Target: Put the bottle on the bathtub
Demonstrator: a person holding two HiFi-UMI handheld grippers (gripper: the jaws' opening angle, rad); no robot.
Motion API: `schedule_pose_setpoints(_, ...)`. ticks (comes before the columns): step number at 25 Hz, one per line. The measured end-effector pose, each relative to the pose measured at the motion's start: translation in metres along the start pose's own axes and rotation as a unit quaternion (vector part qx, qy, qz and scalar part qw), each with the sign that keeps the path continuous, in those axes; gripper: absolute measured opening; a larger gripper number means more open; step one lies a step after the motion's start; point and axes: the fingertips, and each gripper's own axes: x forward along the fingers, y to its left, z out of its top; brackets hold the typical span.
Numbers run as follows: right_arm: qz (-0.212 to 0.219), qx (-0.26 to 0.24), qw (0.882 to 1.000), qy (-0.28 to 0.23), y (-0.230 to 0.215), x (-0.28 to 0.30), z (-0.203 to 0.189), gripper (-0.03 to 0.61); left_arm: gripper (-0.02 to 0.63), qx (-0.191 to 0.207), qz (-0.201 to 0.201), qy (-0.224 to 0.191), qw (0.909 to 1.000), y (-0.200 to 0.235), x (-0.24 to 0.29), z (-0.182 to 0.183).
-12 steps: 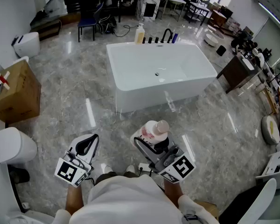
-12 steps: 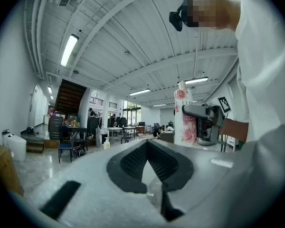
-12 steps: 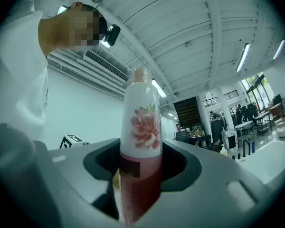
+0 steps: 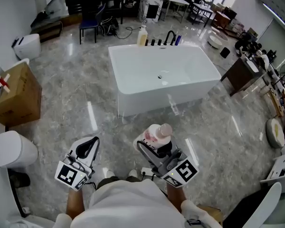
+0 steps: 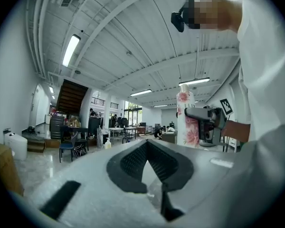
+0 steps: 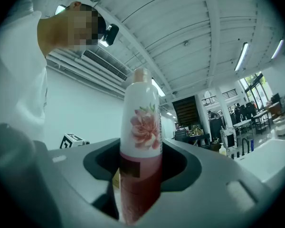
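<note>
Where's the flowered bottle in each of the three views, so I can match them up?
Head view: the flowered bottle is at lower centre, upright in the right gripper.
Left gripper view: the bottle stands right of centre.
Right gripper view: the bottle is at the centre, between the fingers.
Shared landmark: the pump bottle by the bathtub, small in both gripper views.

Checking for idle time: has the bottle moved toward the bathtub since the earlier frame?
No. The bottle, in the right claw, keeps the same gap to the bathtub.
</note>
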Motion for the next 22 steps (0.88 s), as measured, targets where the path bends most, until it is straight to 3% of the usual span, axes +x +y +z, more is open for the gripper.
schedule_pose_setpoints(10, 0.018, 0.011, 1.000, -0.008, 0.004, 0.000, -0.001, 0.241, 0.005, -0.004, 0.004, 0.001, 1.0000, 0.000, 0.000, -0.003)
schedule_pose_setpoints(22, 0.006, 0.005, 1.000, -0.012, -0.006, 0.000, 0.004, 0.241, 0.005, -0.001, 0.001, 0.008, 1.0000, 0.000, 0.005, -0.002)
